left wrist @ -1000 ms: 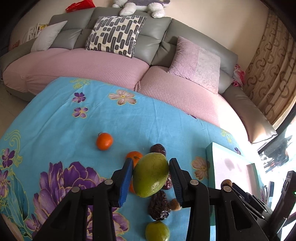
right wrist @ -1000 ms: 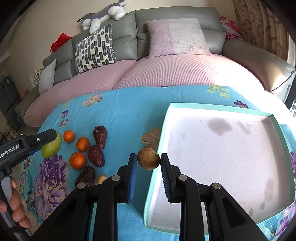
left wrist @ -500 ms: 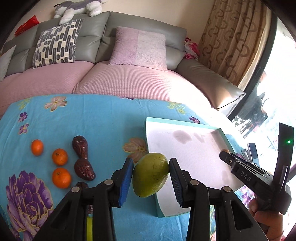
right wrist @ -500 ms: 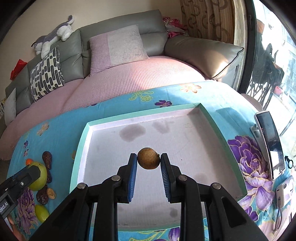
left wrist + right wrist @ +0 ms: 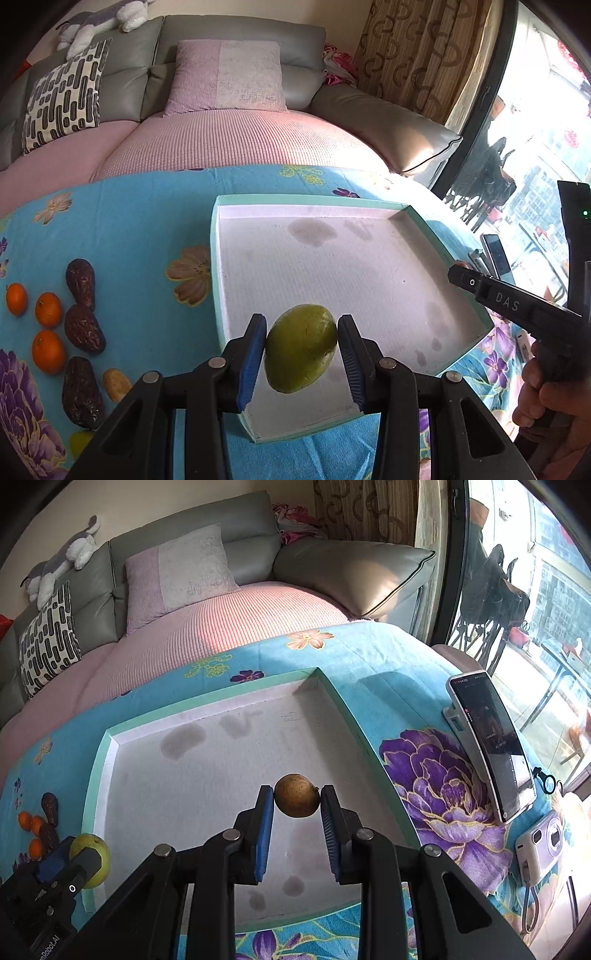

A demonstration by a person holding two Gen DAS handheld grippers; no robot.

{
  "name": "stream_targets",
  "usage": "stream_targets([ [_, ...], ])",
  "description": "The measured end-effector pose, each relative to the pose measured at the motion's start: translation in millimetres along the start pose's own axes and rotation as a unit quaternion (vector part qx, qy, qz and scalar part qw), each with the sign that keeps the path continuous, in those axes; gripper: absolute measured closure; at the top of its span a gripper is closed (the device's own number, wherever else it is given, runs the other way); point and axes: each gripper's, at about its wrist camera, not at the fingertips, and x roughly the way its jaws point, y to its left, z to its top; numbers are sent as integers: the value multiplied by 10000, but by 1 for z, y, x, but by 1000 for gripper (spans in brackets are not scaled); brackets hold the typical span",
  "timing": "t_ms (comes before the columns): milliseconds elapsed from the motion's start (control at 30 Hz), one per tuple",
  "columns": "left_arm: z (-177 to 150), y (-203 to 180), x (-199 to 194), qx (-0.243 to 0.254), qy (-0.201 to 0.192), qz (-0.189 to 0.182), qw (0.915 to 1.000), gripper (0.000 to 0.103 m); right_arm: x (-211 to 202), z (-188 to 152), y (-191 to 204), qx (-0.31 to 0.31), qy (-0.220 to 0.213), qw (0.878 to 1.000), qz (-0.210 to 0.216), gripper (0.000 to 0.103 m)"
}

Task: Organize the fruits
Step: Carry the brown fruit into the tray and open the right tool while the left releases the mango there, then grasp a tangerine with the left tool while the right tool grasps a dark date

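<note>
both grippers hang over the tray (image 5: 424, 225). left gripper (image 5: 301, 349) clamps a green mango (image 5: 301, 347); right gripper (image 5: 297, 805) pinches a brown longan (image 5: 297, 795).

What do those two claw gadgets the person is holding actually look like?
Both are black plastic. The left claw and right claw each have two angular arms with silver rivets, ending in ribbed blue pads. From the left camera, the right one's body shows white letters "DAS" and a small green light. No sleeves or cables are visible.
</note>
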Motion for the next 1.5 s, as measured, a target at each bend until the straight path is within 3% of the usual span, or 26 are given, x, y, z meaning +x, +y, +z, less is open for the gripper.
stream_targets([
  [333,-12,-5,25,94,350,90,9993,61,35,-10,-7,89,564,9984,-33,76],
  [700,-9,-4,24,41,405,59,9992,60,31,-7,-6,77,505,9987,-54,73],
  [767,-7,-4,20,62,353,62,9993,59,29,-6,-5,60,485,9988,-56,65],
  [1033,4,8,-6,-53,61,162,9998,58,13,0,-2,47,206,9998,-34,65],
  [1233,12,49,-27,-572,-179,722,9956,48,9,0,10,-81,123,9999,71,65],
  [1367,11,88,-35,-1039,-191,1279,9861,41,7,-1,25,-243,81,9995,209,65],
  [1400,10,98,-37,-1165,-178,1419,9828,38,7,-2,30,-294,67,9992,266,63],
  [1467,6,116,-41,-1359,-178,1744,9751,22,6,-3,39,-389,51,9985,370,44],
  [1500,4,124,-43,-1432,-179,1927,9706,18,5,-4,44,-447,44,9981,422,41],
])
